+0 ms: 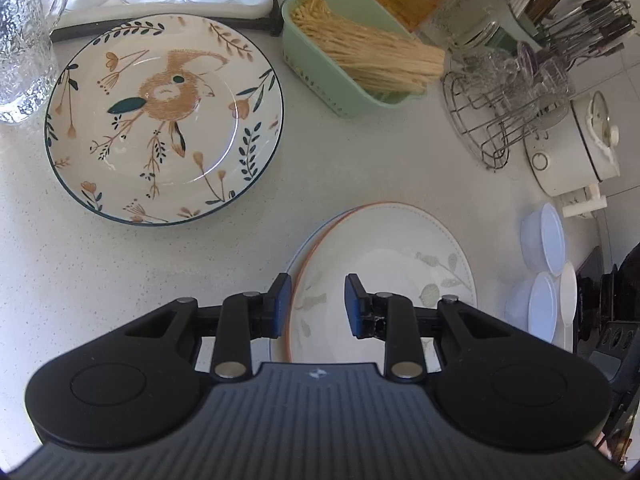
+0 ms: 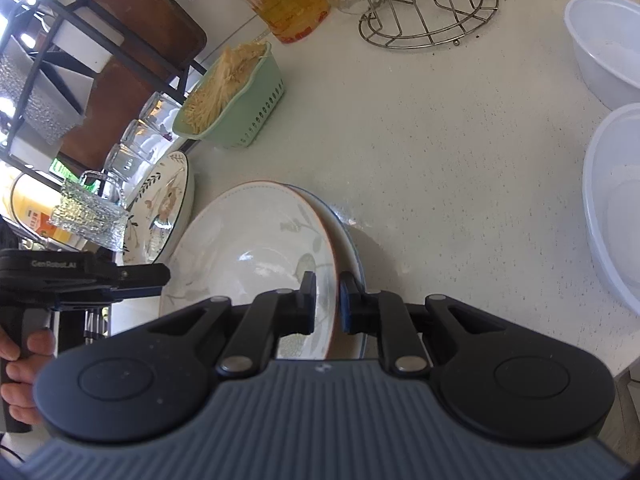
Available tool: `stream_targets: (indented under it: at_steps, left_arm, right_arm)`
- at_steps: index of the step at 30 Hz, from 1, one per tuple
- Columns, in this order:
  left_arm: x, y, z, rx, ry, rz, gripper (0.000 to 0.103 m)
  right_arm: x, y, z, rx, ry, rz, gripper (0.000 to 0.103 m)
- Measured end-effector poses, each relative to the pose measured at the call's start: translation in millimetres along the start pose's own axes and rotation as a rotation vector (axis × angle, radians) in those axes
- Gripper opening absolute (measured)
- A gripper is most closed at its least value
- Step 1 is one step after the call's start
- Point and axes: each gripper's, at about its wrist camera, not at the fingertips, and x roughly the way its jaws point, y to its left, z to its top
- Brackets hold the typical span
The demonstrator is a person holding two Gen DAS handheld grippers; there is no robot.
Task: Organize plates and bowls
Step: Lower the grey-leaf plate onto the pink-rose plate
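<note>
A white plate with an orange rim [image 2: 248,240] and grey leaf pattern is tilted up over a blue-rimmed plate [image 2: 349,236] on the counter. My right gripper [image 2: 328,300] is shut on the near rim of the orange-rimmed plate. My left gripper [image 1: 319,304] hovers over the same plate [image 1: 384,248], its blue pads apart with nothing pressed between them. In the right wrist view the left gripper [image 2: 160,276] sits just off the plate's left edge, held by a hand. A larger plate painted with a rabbit and flowers [image 1: 164,120] lies to the left.
Several white plastic bowls [image 1: 548,240] stand at the right [image 2: 612,52]. Behind are a green basket of noodles [image 1: 352,52], a wire rack [image 1: 496,124], a white pot [image 1: 576,148], a glass jug [image 1: 20,52] and an oil bottle [image 2: 284,0].
</note>
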Motion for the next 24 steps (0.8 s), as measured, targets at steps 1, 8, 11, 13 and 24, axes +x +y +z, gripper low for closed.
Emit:
stream_targets:
  at_steps: [1, 8, 11, 13, 24]
  left_arm:
    - [-2.1, 0.1, -0.1, 0.002, -0.010, 0.001, 0.032]
    - [-20.1, -11.0, -5.7, 0.057, -0.087, 0.052, 0.032]
    - [-31.1, -19.3, -7.6, 0.085, -0.122, 0.068, 0.032]
    - [-39.3, -27.1, -8.9, 0.109, -0.148, 0.078, 0.032]
    - [-81.0, -77.5, -15.8, 0.231, -0.302, 0.167, 0.032]
  right_arm:
    - [0.1, 0.3, 0.4, -0.001, 0.000, -0.003, 0.015]
    - [-11.8, 14.6, 1.0, -0.090, -0.065, -0.075, 0.015]
    - [-24.0, 18.4, 2.7, -0.116, -0.114, -0.104, 0.015]
    - [-31.8, 20.0, 3.8, -0.124, -0.138, -0.111, 0.015]
    - [-92.5, 40.4, 18.4, -0.218, -0.287, -0.126, 0.015]
